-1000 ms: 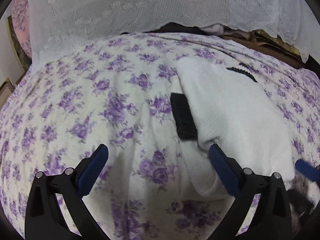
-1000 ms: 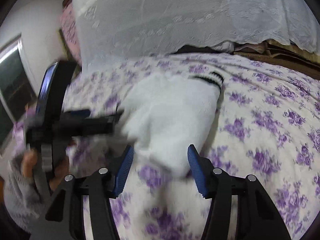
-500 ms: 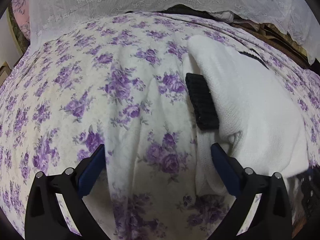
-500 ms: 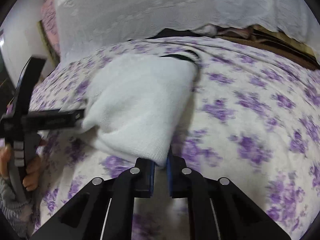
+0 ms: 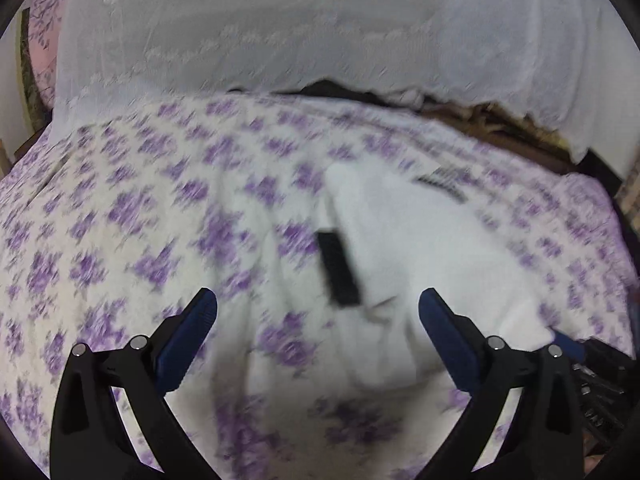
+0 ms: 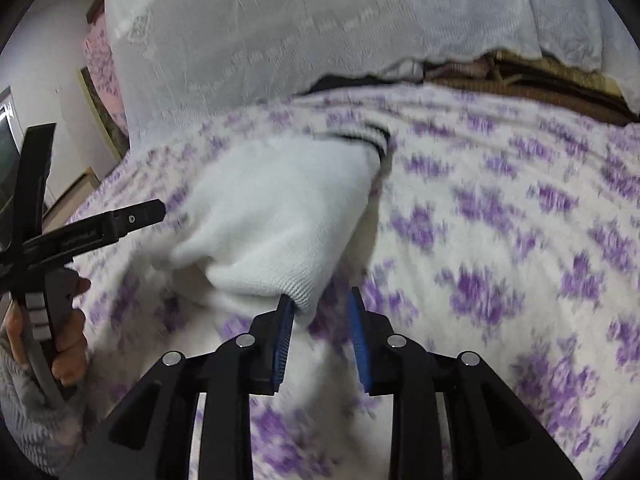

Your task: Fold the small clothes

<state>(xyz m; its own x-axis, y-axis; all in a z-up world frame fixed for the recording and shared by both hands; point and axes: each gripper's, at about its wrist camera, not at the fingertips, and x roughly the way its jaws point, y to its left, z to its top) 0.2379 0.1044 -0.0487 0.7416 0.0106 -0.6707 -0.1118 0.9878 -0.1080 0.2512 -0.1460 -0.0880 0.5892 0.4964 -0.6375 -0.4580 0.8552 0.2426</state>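
Note:
A folded white knit garment (image 5: 420,256) with a black cuff (image 5: 338,270) and black-striped trim (image 5: 442,184) lies on the purple-flowered bedspread (image 5: 120,220). My left gripper (image 5: 318,308) is open and empty, just in front of the garment's near left corner. In the right wrist view the same garment (image 6: 288,216) lies ahead. My right gripper (image 6: 320,308) is partly open, with the garment's near corner at its left fingertip; nothing is clamped. The left gripper's body (image 6: 80,232) shows at the left edge of that view.
A white lace cover (image 5: 320,40) hangs over furniture behind the bed. A brown wooden edge (image 6: 540,84) shows under it at the back right. A pink flowered cloth (image 6: 100,64) is at the far left.
My right gripper was shut on the garment's near corner half a second ago and has now opened. My left gripper has pulled back and tilted up. Both views are motion-blurred.

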